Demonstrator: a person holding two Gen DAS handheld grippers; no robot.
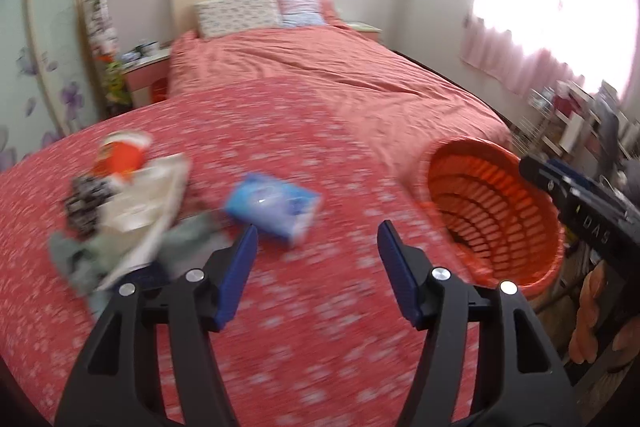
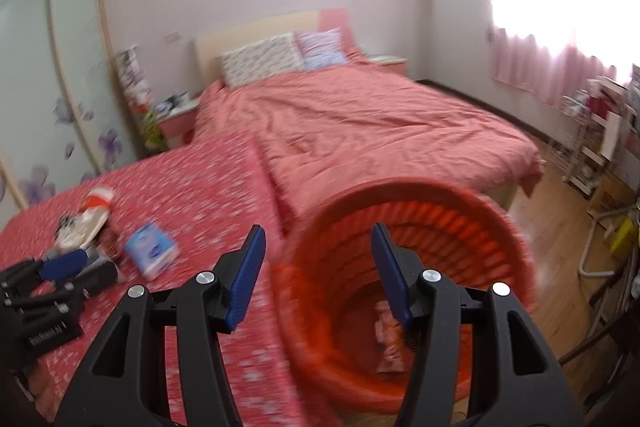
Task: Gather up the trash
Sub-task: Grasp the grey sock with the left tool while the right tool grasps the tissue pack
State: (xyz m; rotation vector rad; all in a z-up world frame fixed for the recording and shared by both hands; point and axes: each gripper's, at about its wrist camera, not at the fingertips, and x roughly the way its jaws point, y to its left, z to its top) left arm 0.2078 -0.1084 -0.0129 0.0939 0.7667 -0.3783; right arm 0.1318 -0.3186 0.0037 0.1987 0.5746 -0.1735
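A blue tissue pack [image 1: 274, 205] lies on the red flowered bedspread just beyond my left gripper [image 1: 318, 231], which is open with nothing between its fingers. Left of the pack is a blurred pile: a red cup [image 1: 122, 157], a pale wrapper [image 1: 148, 203] and grey-green cloth [image 1: 80, 259]. An orange slatted basket [image 1: 492, 187] stands at the bed's right edge. My right gripper [image 2: 318, 233] is open and empty over the basket's near rim [image 2: 400, 187]. A pinkish scrap [image 2: 386, 339] lies in the basket. The right wrist view also shows the pack [image 2: 152, 253] and my left gripper [image 2: 80, 269].
The bed [image 2: 360, 115] runs back to two pillows [image 2: 264, 63] and a headboard. A pink nightstand [image 1: 146, 71] and a flowered wardrobe door [image 2: 60, 87] are on the left. Shelves [image 2: 600, 131] and wooden floor [image 2: 560, 187] lie to the right, under a bright curtained window.
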